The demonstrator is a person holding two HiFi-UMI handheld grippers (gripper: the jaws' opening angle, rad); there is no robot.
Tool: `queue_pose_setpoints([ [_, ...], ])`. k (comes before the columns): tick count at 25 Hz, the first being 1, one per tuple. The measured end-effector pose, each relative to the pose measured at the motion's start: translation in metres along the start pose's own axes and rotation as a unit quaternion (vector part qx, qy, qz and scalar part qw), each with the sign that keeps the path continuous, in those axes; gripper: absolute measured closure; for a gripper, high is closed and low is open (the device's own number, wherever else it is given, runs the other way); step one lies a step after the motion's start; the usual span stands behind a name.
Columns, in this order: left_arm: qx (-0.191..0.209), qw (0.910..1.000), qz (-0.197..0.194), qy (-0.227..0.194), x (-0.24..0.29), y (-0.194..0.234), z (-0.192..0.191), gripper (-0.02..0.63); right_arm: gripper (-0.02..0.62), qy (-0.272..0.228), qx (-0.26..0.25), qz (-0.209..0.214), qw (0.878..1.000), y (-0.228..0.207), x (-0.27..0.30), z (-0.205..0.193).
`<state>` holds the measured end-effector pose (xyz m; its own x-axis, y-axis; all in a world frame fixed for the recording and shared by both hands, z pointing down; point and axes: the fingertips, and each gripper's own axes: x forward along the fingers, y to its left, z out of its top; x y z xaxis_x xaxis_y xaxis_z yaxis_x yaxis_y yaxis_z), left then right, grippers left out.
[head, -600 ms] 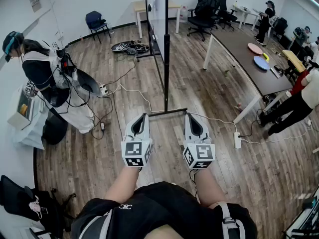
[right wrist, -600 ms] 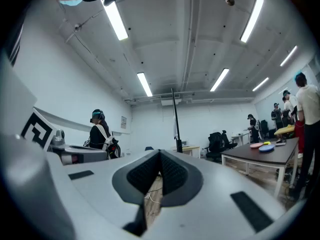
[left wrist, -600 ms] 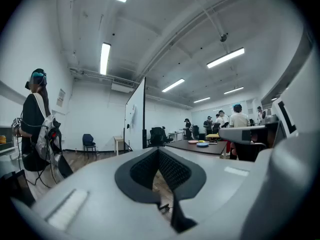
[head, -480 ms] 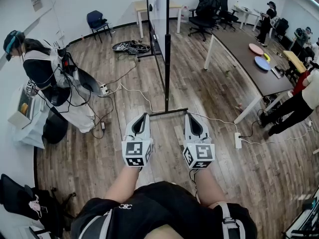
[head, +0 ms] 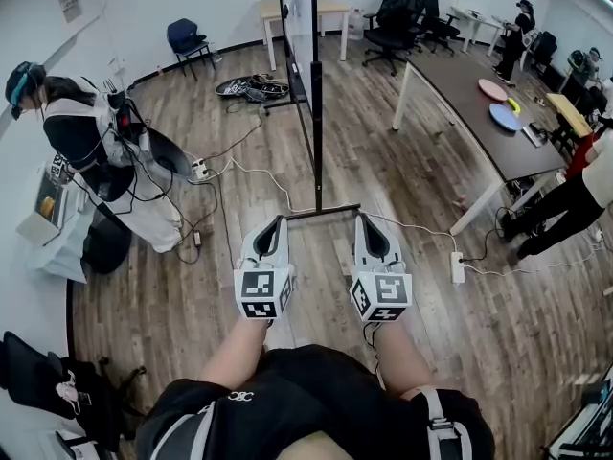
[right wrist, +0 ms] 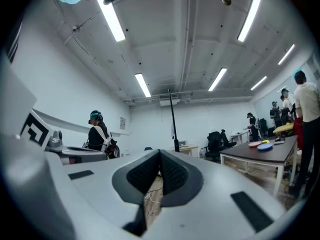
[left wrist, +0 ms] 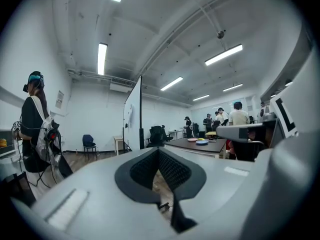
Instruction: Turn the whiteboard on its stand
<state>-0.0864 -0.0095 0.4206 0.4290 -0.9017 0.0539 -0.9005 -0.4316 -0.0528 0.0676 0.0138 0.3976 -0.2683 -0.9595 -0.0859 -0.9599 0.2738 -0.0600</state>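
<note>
The whiteboard [head: 299,56] stands ahead of me on its black stand, seen almost edge-on, with the upright post [head: 314,94] and the floor foot [head: 321,213] nearest. Both grippers are held level side by side, short of the foot and touching nothing. The left gripper [head: 277,221] is shut and empty, and so is the right gripper [head: 362,218]. In the left gripper view the whiteboard [left wrist: 132,119] rises to the left above the closed left gripper [left wrist: 159,151]. From the right gripper [right wrist: 160,153] only the thin post [right wrist: 173,119] shows.
A person with a backpack [head: 91,147] stands at the left wall. A long brown table [head: 479,103] with plates runs along the right, with people beyond it. Cables and a power strip [head: 457,268] lie on the wooden floor. Office chairs [head: 393,22] stand at the back.
The post sits slightly further left in the head view. Both grippers keep their place and stay shut.
</note>
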Motion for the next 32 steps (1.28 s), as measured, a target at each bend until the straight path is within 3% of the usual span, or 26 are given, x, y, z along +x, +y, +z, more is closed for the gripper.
queue_pose_setpoints([
  [15,0.008,0.9997,0.021,-0.004,0.021,-0.023,-0.009,0.6,0.589,0.017,-0.009,0.015,1.0,-0.03,0.009,-0.024],
  [22,0.013,0.9995,0.025,-0.017,0.055,-0.003,-0.008,0.599,0.589,0.013,-0.012,0.023,1.0,-0.033,0.051,-0.037],
  [32,0.0,0.9998,0.02,-0.006,0.132,0.039,-0.027,0.6,0.589,0.013,-0.013,-0.003,1.0,-0.064,0.135,-0.057],
])
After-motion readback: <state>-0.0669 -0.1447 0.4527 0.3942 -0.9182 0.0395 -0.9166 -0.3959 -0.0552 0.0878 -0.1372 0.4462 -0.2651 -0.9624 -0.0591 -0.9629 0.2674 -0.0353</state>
